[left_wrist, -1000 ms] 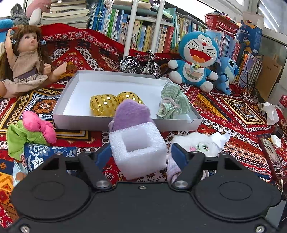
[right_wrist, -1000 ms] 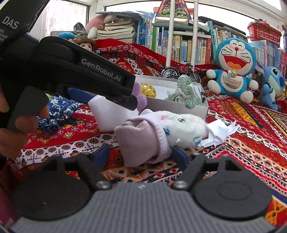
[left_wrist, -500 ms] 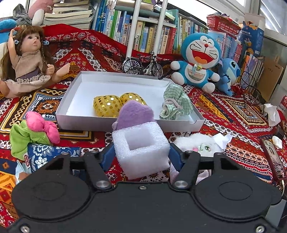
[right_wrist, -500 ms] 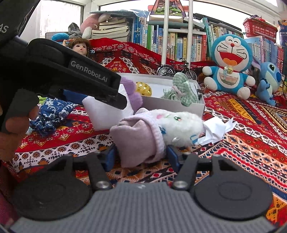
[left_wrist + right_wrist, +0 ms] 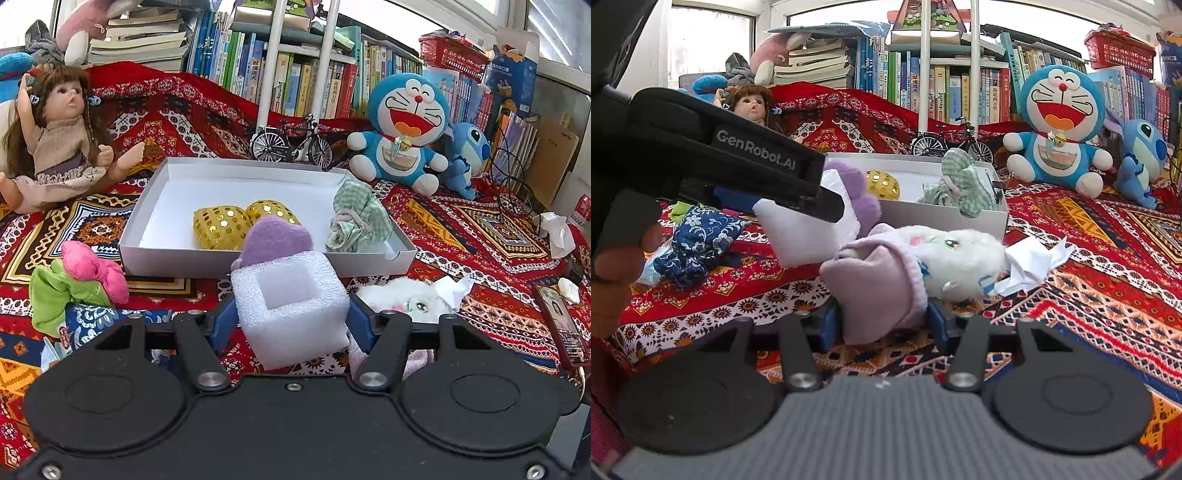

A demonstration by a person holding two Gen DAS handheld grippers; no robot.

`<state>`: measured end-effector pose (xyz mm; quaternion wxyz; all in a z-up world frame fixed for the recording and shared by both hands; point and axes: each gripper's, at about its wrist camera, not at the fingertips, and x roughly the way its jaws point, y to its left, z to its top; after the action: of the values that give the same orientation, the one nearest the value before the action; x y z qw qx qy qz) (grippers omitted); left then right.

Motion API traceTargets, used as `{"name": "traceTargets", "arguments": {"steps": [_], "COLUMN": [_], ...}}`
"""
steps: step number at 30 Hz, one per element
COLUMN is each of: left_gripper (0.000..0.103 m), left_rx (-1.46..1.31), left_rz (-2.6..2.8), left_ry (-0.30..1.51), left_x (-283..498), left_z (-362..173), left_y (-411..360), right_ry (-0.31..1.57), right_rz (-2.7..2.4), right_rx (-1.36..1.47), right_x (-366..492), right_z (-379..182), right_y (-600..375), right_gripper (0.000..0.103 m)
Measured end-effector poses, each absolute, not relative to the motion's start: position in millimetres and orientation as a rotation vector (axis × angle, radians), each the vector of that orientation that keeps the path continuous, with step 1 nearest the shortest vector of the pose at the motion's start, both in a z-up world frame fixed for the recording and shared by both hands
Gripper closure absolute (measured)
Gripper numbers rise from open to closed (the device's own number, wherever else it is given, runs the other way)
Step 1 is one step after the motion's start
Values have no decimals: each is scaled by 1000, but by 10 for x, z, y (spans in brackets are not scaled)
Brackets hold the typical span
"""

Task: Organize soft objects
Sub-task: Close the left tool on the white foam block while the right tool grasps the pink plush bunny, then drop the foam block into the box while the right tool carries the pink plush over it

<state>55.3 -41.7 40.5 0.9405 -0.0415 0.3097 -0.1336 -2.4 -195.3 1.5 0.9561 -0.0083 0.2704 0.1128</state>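
Clamping a foam block (image 5: 291,310), the left gripper (image 5: 291,325); right gripper (image 5: 882,321) closing on plush (image 5: 886,280).

From my left gripper (image 5: 291,325) the foam block (image 5: 291,310) hides most of the purple plush (image 5: 275,240) beyond it, while ahead of my right gripper (image 5: 882,321) the other tool's black body (image 5: 713,158) covers that block's near side.
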Motion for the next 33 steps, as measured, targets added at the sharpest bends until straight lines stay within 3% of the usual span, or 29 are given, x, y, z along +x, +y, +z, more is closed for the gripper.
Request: {"name": "traceTargets", "arguments": {"steps": [21,33], "left_gripper": [43,43], "left_rx": [-72,-98], "left_rz": [-242,-165], "left_ry": [538,533], "left_x": [511,1104], "left_z": [751,1003], "left_y": [-210,85], "right_ry": [479,460], "right_rz": [235,204], "right_rx": [-8,23], "right_x": [-28,566], "right_z": [348,648], "right_y": [-1991,-2179], "right_gripper": [54,54]}}
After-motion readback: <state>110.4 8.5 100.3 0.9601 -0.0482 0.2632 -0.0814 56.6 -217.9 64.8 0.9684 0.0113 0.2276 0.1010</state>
